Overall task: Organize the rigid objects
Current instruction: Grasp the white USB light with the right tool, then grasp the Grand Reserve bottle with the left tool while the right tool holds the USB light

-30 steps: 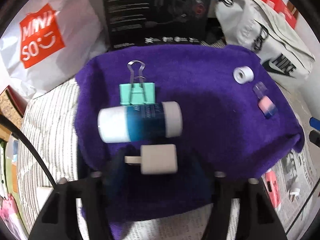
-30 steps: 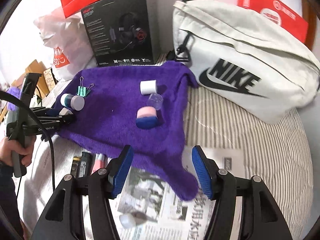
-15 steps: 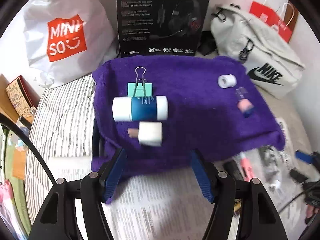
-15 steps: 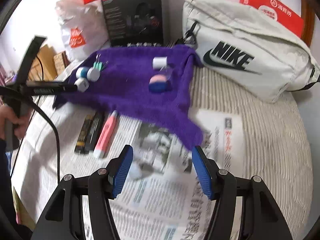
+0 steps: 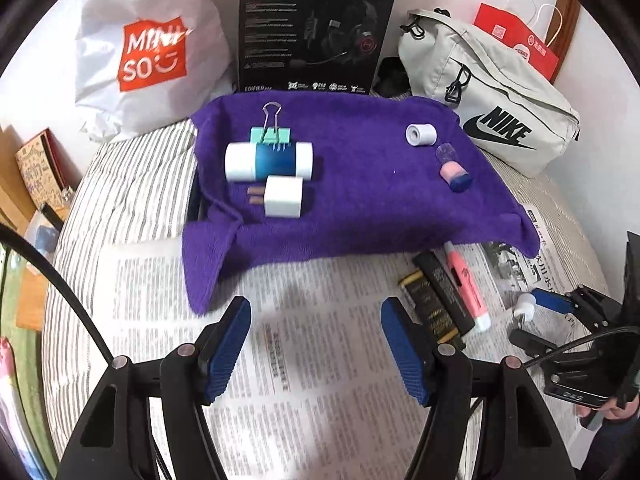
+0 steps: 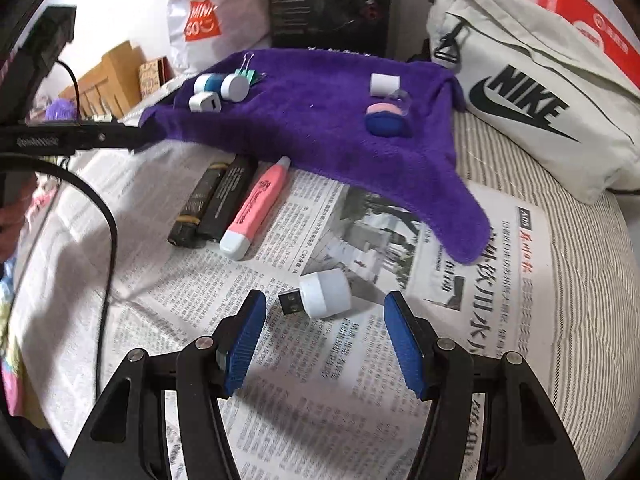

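Both my claws released — right gripper (image 6: 325,338) just near of the small white USB lamp (image 6: 320,294) on newspaper (image 6: 320,392); left gripper (image 5: 316,344) near of the purple towel (image 5: 360,208).

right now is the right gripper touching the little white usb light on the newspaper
Apart. The right wrist view shows the right gripper open, with newspaper visible between each blue pad and the white usb light.

Bare newspaper (image 6: 320,380) fronts the right claw (image 6: 325,344); USB lamp (image 6: 324,294) ahead.

White wall (image 5: 48,56) behind; striped bedding (image 6: 580,280) w/ newspaper (image 5: 320,360).
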`<state>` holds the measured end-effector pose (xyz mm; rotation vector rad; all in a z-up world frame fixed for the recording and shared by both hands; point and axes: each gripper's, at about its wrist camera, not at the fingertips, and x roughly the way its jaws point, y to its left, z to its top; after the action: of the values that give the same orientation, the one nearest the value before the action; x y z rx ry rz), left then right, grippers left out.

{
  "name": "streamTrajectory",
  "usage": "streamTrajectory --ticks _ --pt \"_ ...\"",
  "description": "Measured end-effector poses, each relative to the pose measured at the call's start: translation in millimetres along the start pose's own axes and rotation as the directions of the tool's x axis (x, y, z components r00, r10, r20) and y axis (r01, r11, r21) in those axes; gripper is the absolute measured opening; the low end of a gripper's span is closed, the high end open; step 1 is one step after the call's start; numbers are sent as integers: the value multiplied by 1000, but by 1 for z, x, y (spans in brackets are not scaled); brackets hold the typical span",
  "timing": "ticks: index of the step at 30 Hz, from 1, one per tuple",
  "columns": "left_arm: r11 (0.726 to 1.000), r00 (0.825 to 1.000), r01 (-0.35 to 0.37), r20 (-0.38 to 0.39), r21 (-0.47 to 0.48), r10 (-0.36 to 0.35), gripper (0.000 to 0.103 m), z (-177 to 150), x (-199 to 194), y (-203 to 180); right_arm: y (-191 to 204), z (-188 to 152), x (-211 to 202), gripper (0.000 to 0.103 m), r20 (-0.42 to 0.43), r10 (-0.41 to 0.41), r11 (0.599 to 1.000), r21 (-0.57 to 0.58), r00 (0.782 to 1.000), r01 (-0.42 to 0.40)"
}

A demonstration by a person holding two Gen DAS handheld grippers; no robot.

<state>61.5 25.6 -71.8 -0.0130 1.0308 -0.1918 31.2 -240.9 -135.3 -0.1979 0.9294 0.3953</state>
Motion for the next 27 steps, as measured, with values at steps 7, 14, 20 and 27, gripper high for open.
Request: streamTrajectory --ticks 7,14,20,27 --pt "999 1000 18 -7 -28 -19 66 -8 1 6 6 2 -1 36 35 -37 999 -29 999 38" --pt "996 996 85 -26 -19 -85 66 -6 13 -13 -11 0 -15 36 26 -98 995 38 995 97" --pt "994 991 111 -74 7 -110 66 -3 34 -42 -33 -2 -29 36 29 -126 983 137 992 121" --pt "998 993 58 -102 27 -55 69 0 54 -62 -46 -7 -42 36 42 -134 976 178 990 124"
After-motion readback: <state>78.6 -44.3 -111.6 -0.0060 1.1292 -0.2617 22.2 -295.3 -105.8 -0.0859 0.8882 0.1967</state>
